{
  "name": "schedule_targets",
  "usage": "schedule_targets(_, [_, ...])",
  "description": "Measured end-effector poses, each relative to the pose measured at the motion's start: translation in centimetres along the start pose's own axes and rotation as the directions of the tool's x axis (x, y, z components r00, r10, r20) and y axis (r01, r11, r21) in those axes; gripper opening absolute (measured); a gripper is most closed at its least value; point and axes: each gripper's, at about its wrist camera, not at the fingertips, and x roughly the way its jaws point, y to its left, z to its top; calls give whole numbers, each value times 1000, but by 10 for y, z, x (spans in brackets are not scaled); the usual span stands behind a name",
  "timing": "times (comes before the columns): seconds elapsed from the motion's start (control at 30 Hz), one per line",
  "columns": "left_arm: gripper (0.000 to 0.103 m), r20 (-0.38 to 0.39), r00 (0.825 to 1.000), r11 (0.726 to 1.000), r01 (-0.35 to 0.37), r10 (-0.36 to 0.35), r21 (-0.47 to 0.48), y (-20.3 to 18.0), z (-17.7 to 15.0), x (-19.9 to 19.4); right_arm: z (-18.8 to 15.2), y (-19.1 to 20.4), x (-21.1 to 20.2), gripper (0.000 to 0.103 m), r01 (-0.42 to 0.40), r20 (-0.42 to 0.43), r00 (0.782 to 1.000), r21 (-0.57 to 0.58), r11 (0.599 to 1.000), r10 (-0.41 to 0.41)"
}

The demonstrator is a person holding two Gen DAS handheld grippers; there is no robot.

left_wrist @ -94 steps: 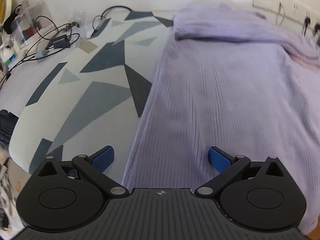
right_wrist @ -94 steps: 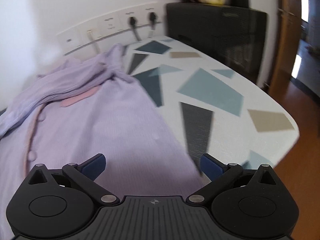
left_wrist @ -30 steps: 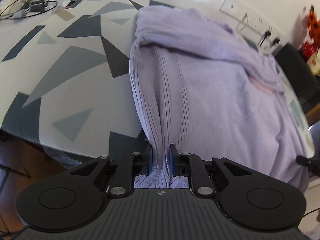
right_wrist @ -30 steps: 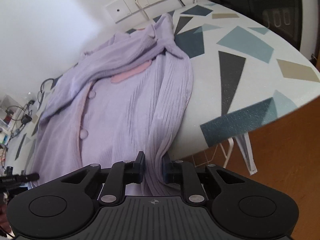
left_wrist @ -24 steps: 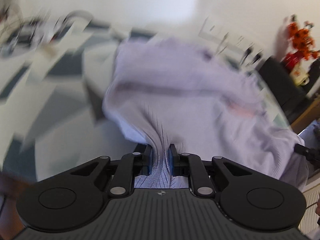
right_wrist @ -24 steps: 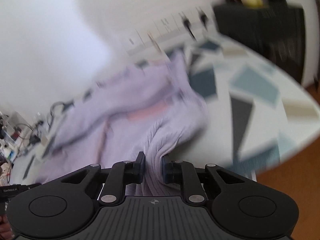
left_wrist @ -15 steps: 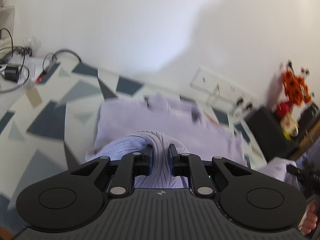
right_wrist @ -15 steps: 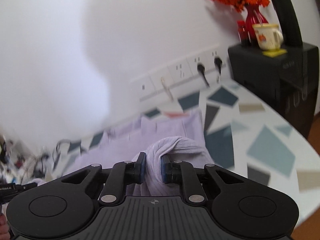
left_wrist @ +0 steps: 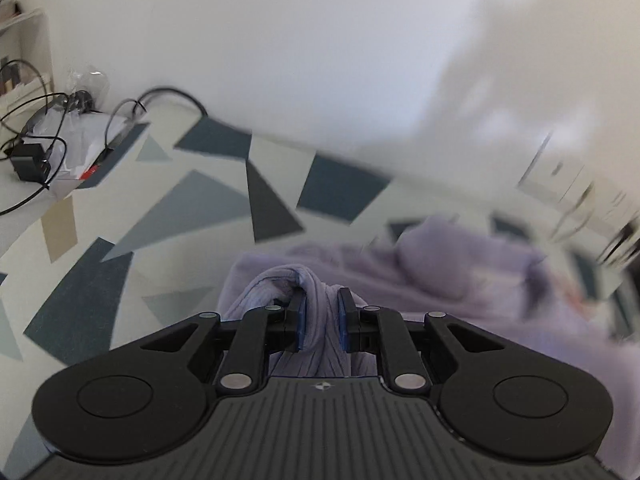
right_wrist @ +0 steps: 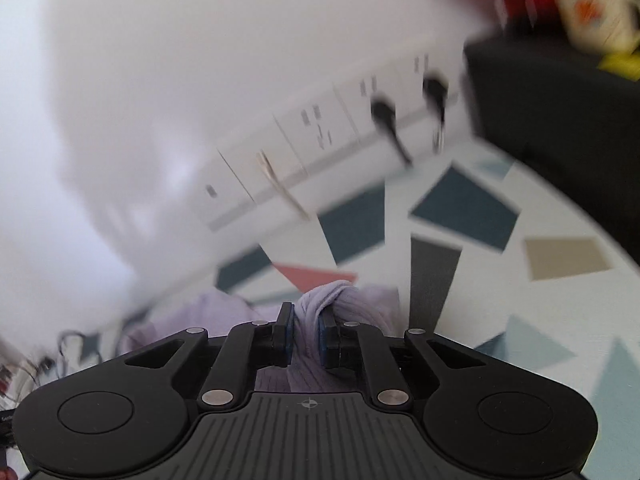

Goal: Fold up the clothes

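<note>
A lilac ribbed cardigan (left_wrist: 460, 280) lies bunched on the patterned table (left_wrist: 192, 208). My left gripper (left_wrist: 319, 322) is shut on a fold of its hem, which bulges up between the blue pads. In the right wrist view my right gripper (right_wrist: 306, 334) is shut on another fold of the same cardigan (right_wrist: 352, 300), held over the far part of the table (right_wrist: 460, 208) near the wall. Most of the garment is hidden below both grippers, and both views are blurred.
Cables and a black charger (left_wrist: 30, 160) lie at the table's far left corner. Wall sockets with two black plugs (right_wrist: 388, 120) run along the wall behind. A black cabinet (right_wrist: 560, 96) stands at the right end of the table.
Both grippers were open over the flat cardigan, shut on its near hem at the table edge, then lifted and carried it forward towards the wall, doubling the garment over.
</note>
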Motion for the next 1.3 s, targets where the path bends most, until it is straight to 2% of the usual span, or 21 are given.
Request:
schedule_targets(0.07, [22,-26,999,998,-37,38,60,-9,-8,19,-4,-3,30,11,18,-61,998,-50,999,-22])
schedule_targets(0.17, [26,-5,996,982,-88,91,169,-24,-15,28,-19,-4,52,11,32,-83,996,-131,991,-44])
schedule_targets(0.23, [29,-1,993,967,-117,120,228,-33,-17,32,-17,-6,44,11,24,-68,997,-100,995,-31])
schedule_targets(0.33, [38,-39,990,968,-122,134,219,-35,-8,35,-14,-8,30,11,9,-44,999,-50,999,-11])
schedule_targets(0.37, [43,-59,989,968,-116,132,223,-34,-4,34,-12,-8,26,15,4,-36,999,-34,999,-5])
schedule_targets(0.47, [57,-109,984,942,-101,143,319,-39,5,27,-9,-11,13,29,-12,-11,1000,15,1000,12])
schedule_targets(0.5, [59,-107,984,924,-96,145,369,-42,4,22,-8,-11,8,37,-18,-2,1000,31,999,18])
schedule_targets(0.53, [64,-103,986,912,-82,134,402,-43,2,14,-7,-12,4,49,-24,6,1000,48,999,24])
schedule_targets(0.57, [70,-105,988,910,-62,114,411,-42,0,8,-6,-13,-1,55,-30,15,999,64,998,29])
schedule_targets(0.63, [74,-135,990,928,24,29,371,-32,1,-5,-7,-10,-16,57,-36,39,999,84,996,33])
schedule_targets(0.7, [74,-184,980,945,126,-72,303,-19,8,-16,-11,-3,-37,57,-36,68,997,93,995,29])
schedule_targets(0.77, [75,-219,962,948,213,-161,238,-5,18,-27,-18,9,-55,57,-42,76,996,82,996,36])
schedule_targets(0.93, [79,-200,925,921,356,-323,156,31,26,-56,-53,47,-96,60,-56,66,996,7,998,56])
schedule_targets(1.0, [80,-212,892,889,433,-400,147,48,19,-63,-70,52,-108,61,-69,68,996,62,996,65])
schedule_targets(1.03, [80,-225,868,869,477,-442,131,58,16,-65,-79,51,-111,61,-70,46,997,109,992,65])
schedule_targets(1.1, [80,-235,863,876,476,-448,80,79,3,-61,-97,47,-117,61,-67,1,998,204,977,69])
schedule_targets(1.17, [80,-244,857,880,474,-453,30,99,-10,-58,-114,48,-118,61,-27,-40,998,248,968,38])
schedule_targets(1.23, [80,-266,852,883,469,-452,1,112,-25,-54,-129,54,-119,61,25,-48,999,263,965,-13])
schedule_targets(1.3, [80,-300,845,887,462,-443,-6,117,-41,-47,-141,59,-114,61,38,-72,997,267,963,-19])
